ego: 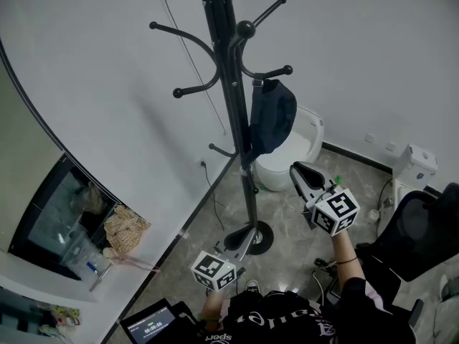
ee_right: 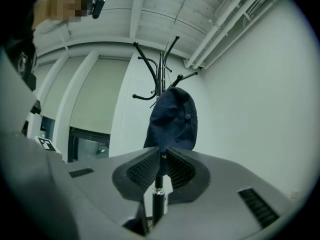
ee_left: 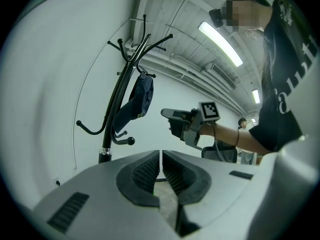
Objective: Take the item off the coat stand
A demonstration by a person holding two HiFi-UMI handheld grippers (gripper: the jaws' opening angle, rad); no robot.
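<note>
Reaching for the navy cap [ego: 272, 117] is the step in hand. It hangs, seemingly by its back strap, from a lower hook [ego: 276, 72] of the black coat stand [ego: 233, 99], with its crown drooping just beside the pole. My right tongs [ee_right: 163, 156] are raised and aimed at the cap, near it but not touching. Their jaws are pressed together with nothing between them; the pole only shows through the slit, far behind. My left tongs [ee_left: 161, 156] hang low near the stand's base, jaws likewise together and empty.

To do this well, I judge that I must spread the right jaws wide before closing in. Then I should bite on the stiff brim or a thick fold of the crown, not on loose cloth that could slip. The hook turns upward to a ball end, so the cap should be lifted up and outward along it. Tugging straight down could rock the stand. 1 firm grip should be enough.
</note>
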